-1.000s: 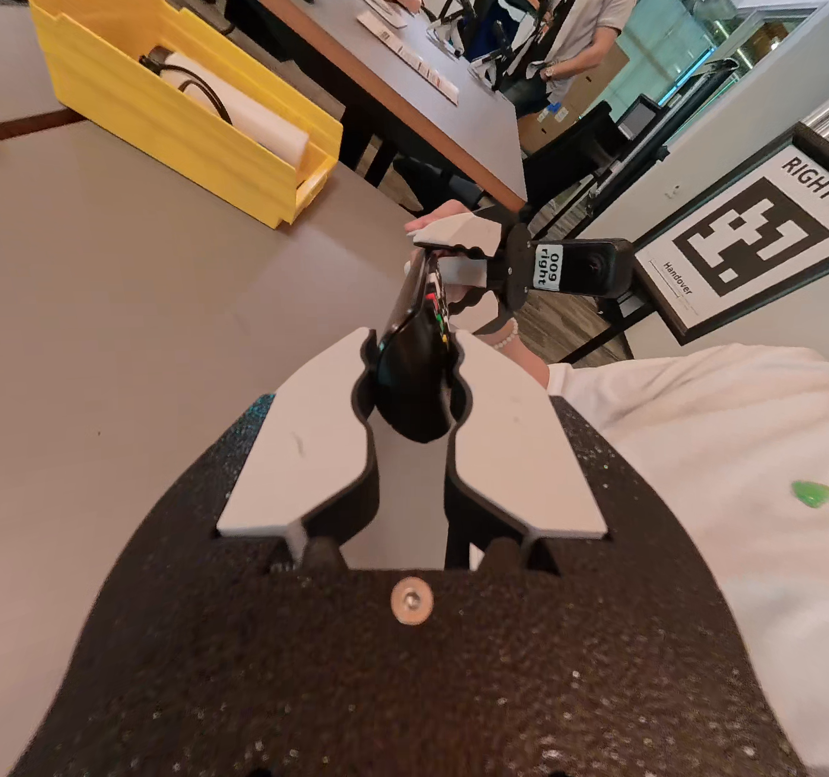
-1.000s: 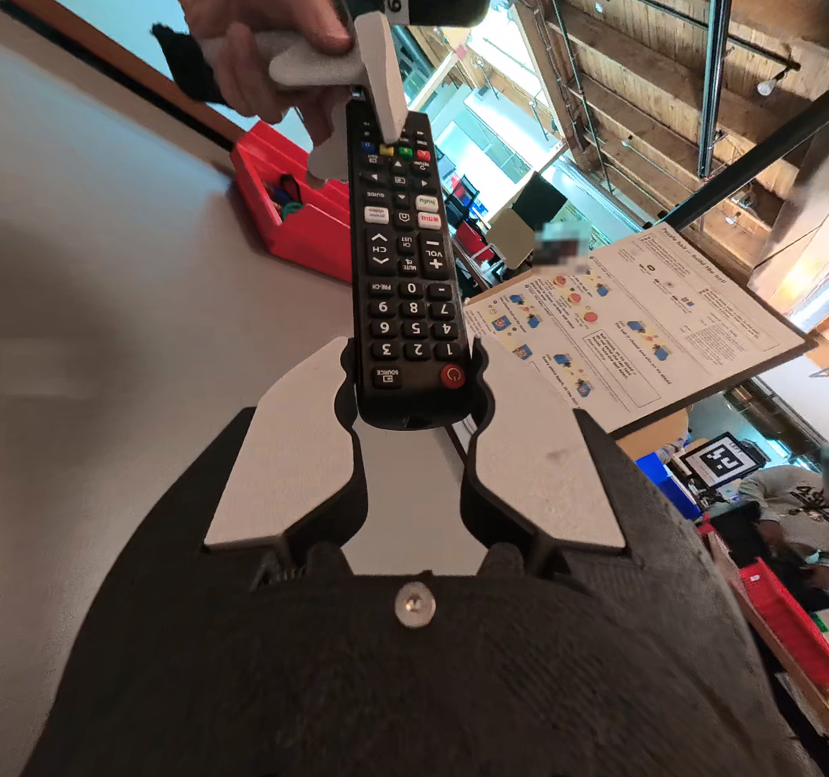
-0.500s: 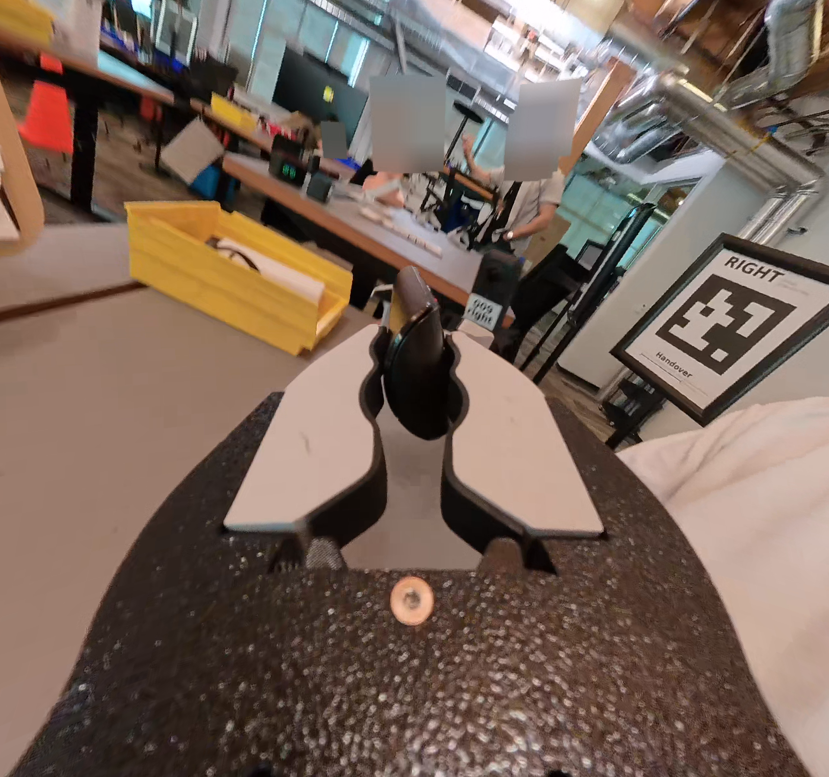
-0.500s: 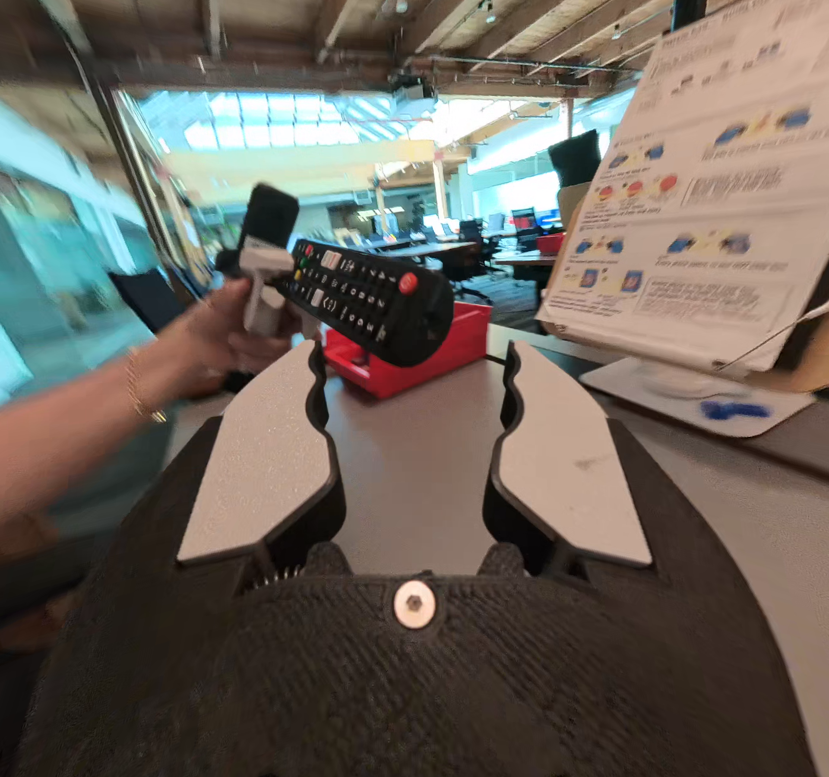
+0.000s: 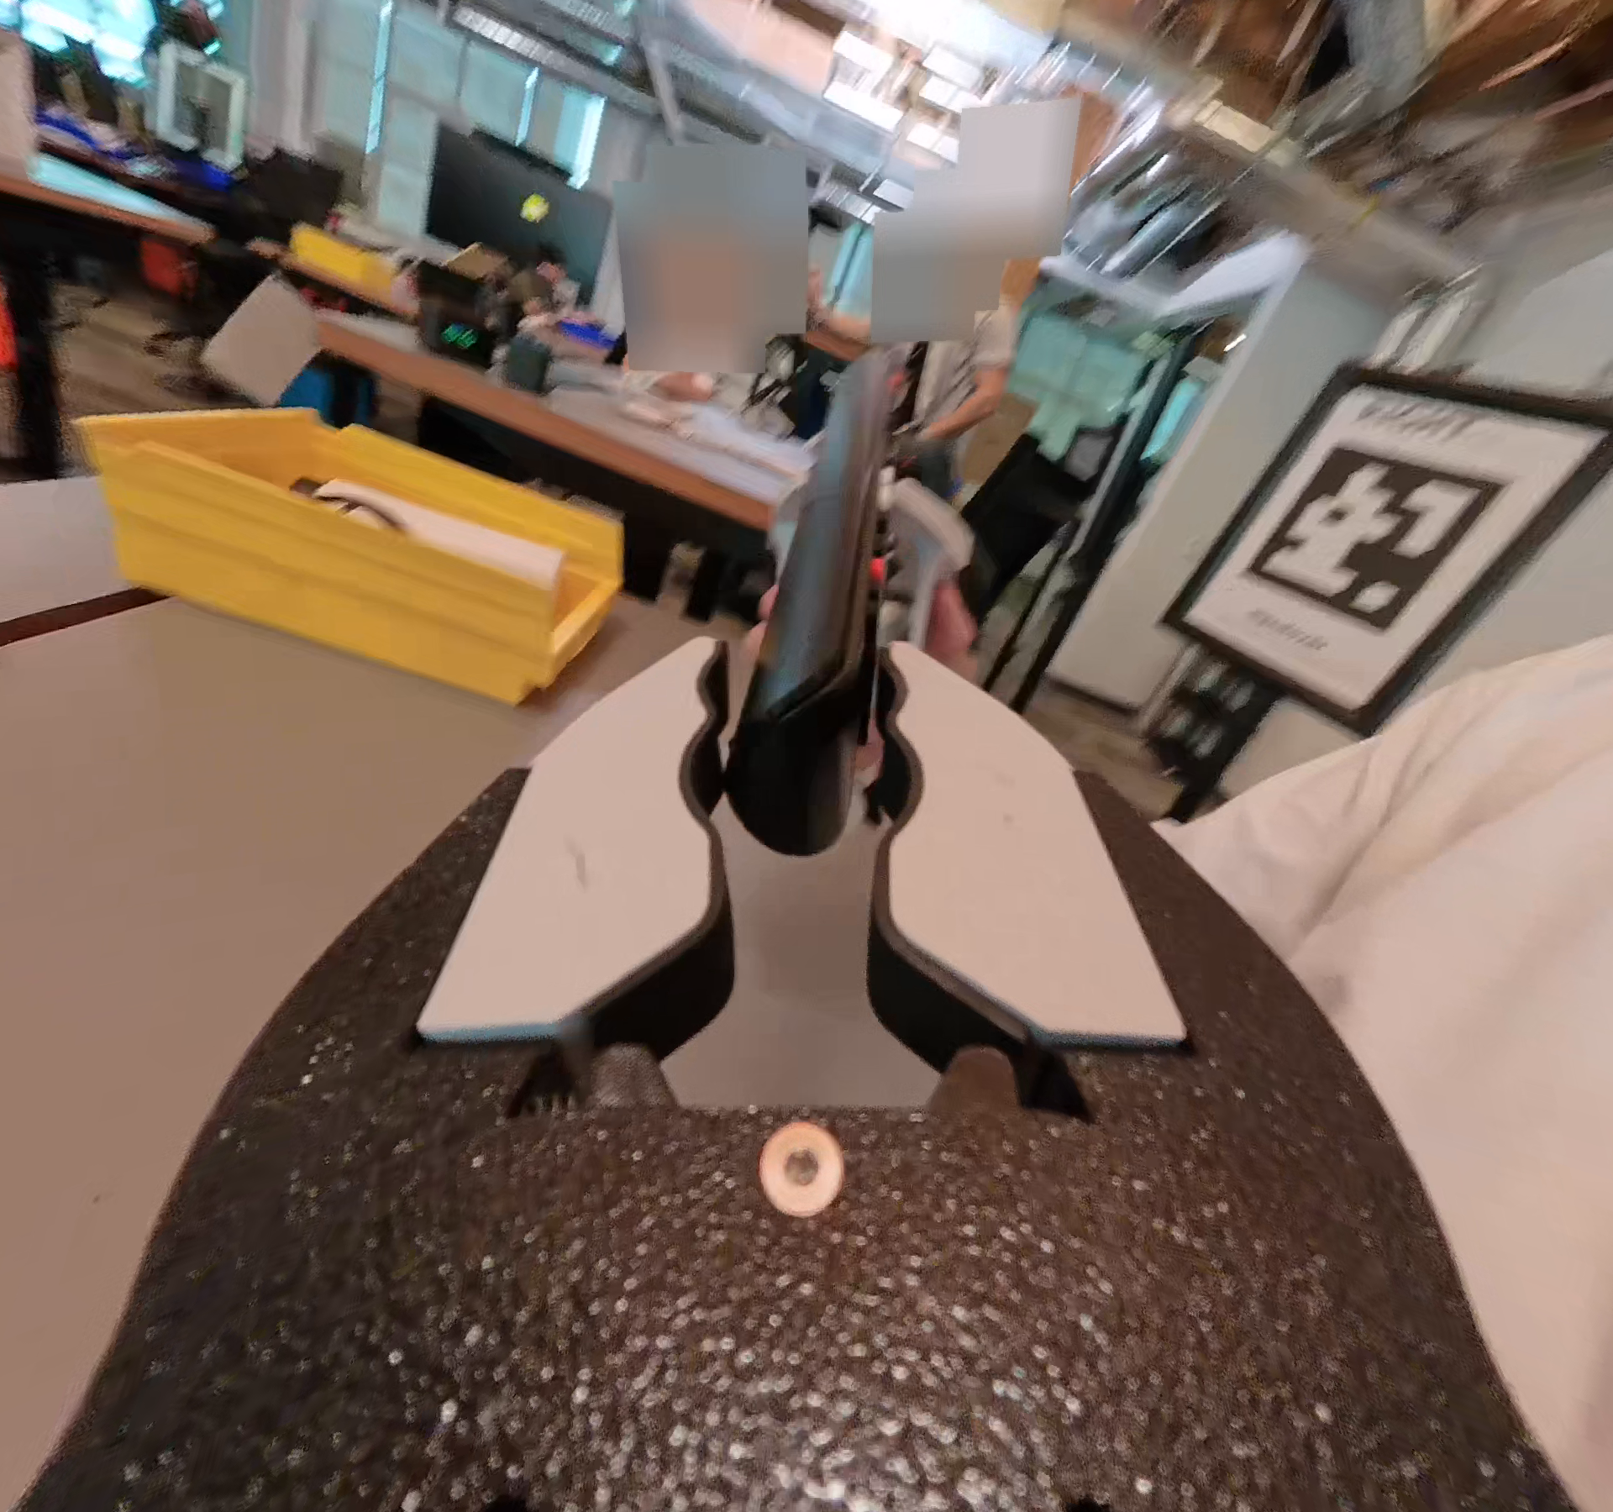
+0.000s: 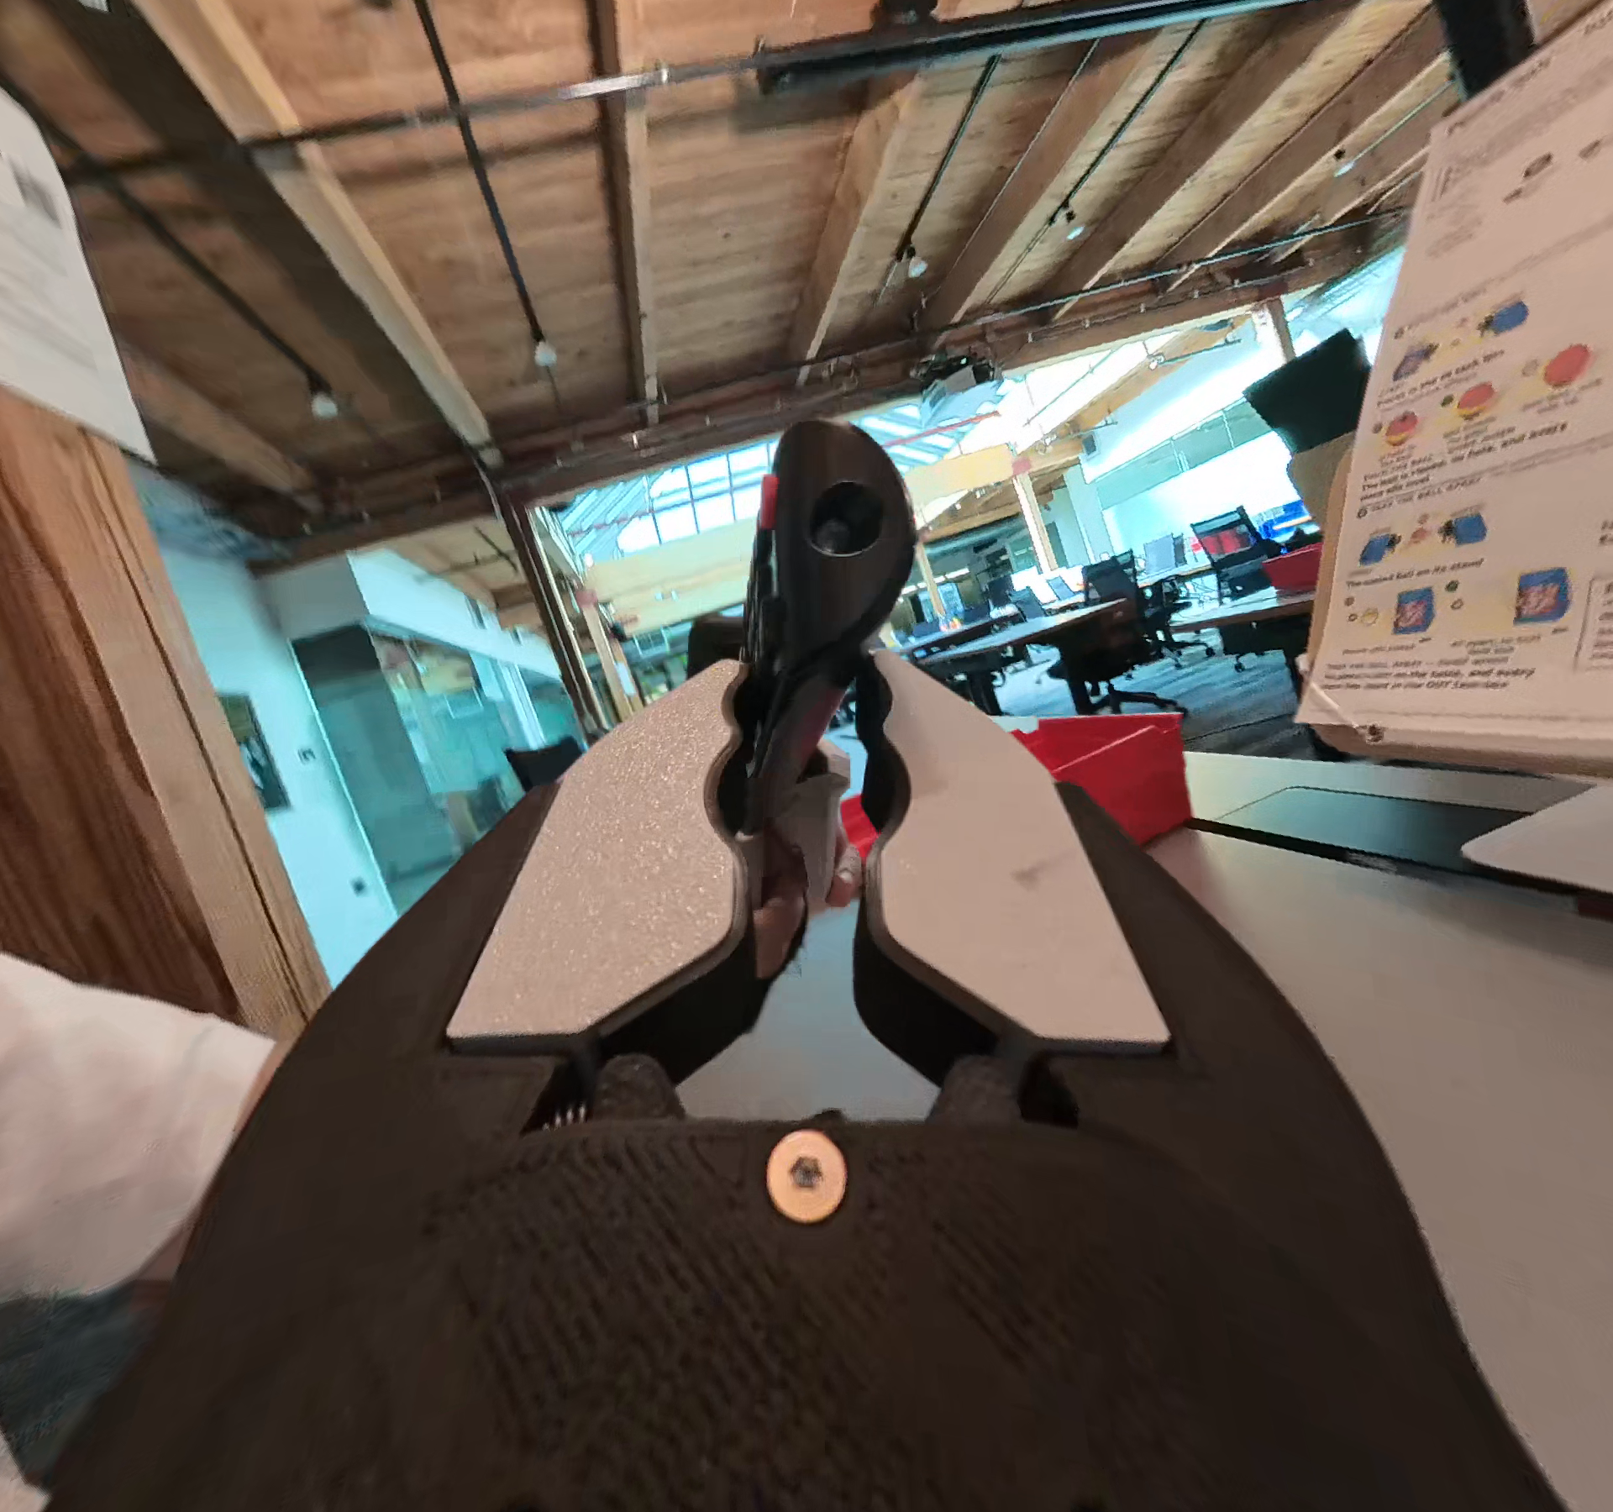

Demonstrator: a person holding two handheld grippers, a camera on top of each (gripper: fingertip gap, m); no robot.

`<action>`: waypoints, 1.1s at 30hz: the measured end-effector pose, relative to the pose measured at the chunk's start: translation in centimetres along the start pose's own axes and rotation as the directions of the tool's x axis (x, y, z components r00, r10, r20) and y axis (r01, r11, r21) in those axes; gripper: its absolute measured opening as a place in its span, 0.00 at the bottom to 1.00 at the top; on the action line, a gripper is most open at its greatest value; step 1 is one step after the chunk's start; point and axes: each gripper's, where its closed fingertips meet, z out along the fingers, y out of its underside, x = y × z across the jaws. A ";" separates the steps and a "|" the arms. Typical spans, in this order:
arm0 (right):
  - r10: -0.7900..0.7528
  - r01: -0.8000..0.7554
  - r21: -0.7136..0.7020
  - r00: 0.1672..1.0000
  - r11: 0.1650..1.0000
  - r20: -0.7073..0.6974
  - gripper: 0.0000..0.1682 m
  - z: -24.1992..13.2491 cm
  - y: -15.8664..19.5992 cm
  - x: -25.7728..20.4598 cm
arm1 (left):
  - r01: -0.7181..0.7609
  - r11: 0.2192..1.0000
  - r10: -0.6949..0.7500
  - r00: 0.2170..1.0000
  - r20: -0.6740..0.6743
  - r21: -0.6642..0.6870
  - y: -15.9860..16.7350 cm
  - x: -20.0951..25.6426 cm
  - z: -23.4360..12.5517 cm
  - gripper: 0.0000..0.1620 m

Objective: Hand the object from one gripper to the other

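A black remote [image 5: 820, 597] stands edge-on between the fingers of my left gripper [image 5: 799, 667], which is shut on its lower end. In the right wrist view the remote [image 6: 829, 545] rises between the fingertips of my right gripper [image 6: 807, 676], whose jaws have narrowed onto its thin sides at mid-length. One of the right gripper's white fingers [image 5: 930, 545] shows beside the remote in the left wrist view. A left gripper finger [image 6: 816, 815] and a hand show below in the right wrist view. Both grippers are held above the grey table [image 5: 218, 772].
A yellow bin [image 5: 349, 545] sits on the table at the left. A framed marker sign [image 5: 1388, 545] stands at the right. A red bin [image 6: 1108, 763] and an instruction sheet [image 6: 1484, 466] are on the right in the right wrist view. People sit at a far table. Spacing between my two grippers at the tips: around 8 centimetres.
The right gripper, open and away from the remote half a second ago, has come back and closed around the remote's thin sides. The left gripper has kept hold and tilted the remote upright.
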 end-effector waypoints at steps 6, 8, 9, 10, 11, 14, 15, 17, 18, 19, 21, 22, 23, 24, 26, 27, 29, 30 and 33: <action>-0.287 0.269 -0.238 0.957 0.933 -0.044 0.12 -0.5 0.9 0.1 | -0.267 0.934 0.319 0.922 0.218 -0.238 -0.8 -1.6 -0.6 0.32; -0.359 0.328 -0.308 0.932 0.893 -0.048 0.12 -0.5 1.6 0.3 | -0.325 0.896 0.388 0.904 0.180 -0.303 -1.2 -0.5 0.5 0.29; -0.397 0.358 -0.349 0.917 0.866 -0.044 0.12 -0.5 2.1 0.4 | -0.353 0.871 0.422 0.893 0.155 -0.340 -1.2 0.1 1.2 0.29; -0.433 0.386 -0.388 0.901 0.837 -0.037 0.12 -0.4 2.7 0.5 | -0.382 0.845 0.454 0.882 0.126 -0.373 -1.0 0.6 1.9 0.27; -0.464 0.411 -0.425 0.886 0.806 -0.023 0.12 -0.4 3.3 0.5 | -0.409 0.822 0.479 0.873 0.092 -0.398 -0.8 1.2 2.6 0.25; -0.514 0.458 -0.486 0.857 0.745 0.019 0.12 -0.1 4.9 0.2 | -0.443 0.786 0.500 0.866 0.022 -0.431 -0.3 2.4 4.3 0.22; -0.517 0.466 -0.492 0.855 0.735 0.038 0.12 0.0 5.2 -0.1 | -0.444 0.780 0.501 0.866 0.016 -0.441 -0.1 2.4 4.7 0.22; -0.510 0.471 -0.500 0.858 0.727 0.067 0.12 0.2 5.8 -0.6 | -0.440 0.769 0.497 0.868 0.001 -0.463 0.6 2.2 5.1 0.18; -0.505 0.470 -0.504 0.860 0.725 0.076 0.12 0.2 6.0 -0.7 | -0.442 0.767 0.495 0.869 -0.010 -0.465 0.8 2.2 5.2 0.15; -0.503 0.470 -0.501 0.861 0.727 0.078 0.12 0.2 6.1 -0.7 | -0.450 0.768 0.500 0.866 -0.013 -0.457 0.9 2.2 5.2 0.14; -0.486 0.462 -0.470 0.871 0.752 0.080 0.13 0.3 5.9 -1.0 | -0.441 0.789 0.486 0.874 -0.004 -0.429 0.6 2.3 5.2 0.14; -0.481 0.460 -0.444 0.874 0.769 0.071 0.13 0.4 5.7 -1.0 | -0.431 0.805 0.476 0.879 0.011 -0.408 0.2 2.2 5.2 0.14; -0.484 0.461 -0.413 0.873 0.785 0.056 0.13 0.5 5.4 -1.0 | -0.419 0.823 0.465 0.885 0.031 -0.384 -0.3 2.1 5.2 0.13; -0.494 0.470 -0.384 0.869 0.795 0.041 0.14 0.5 5.1 -0.8 | -0.404 0.842 0.449 0.892 0.050 -0.357 -0.8 2.0 5.2 0.13; -0.493 0.470 -0.382 0.869 0.796 0.042 0.17 0.4 5.4 -0.6 | -0.381 0.879 0.419 0.904 0.082 -0.288 -2.0 2.0 5.2 0.13; -0.471 0.446 -0.407 0.881 0.797 0.043 0.20 0.4 5.9 -0.3 | -0.370 0.895 0.403 0.910 0.098 -0.250 -2.6 2.1 5.2 0.13; -0.427 0.396 -0.441 0.904 0.806 0.031 0.29 0.3 6.7 0.3 | -0.340 0.925 0.362 0.925 0.118 -0.168 -3.9 2.2 5.2 0.13; -0.423 0.385 -0.448 0.906 0.807 0.017 0.28 0.2 6.9 0.6 | -0.323 0.938 0.338 0.933 0.123 -0.127 -4.5 2.3 5.2 0.13; -0.457 0.402 -0.482 0.890 0.779 0.003 0.23 -0.2 7.5 1.7 | -0.277 0.961 0.276 0.955 0.107 -0.006 -6.2 2.8 5.0 0.13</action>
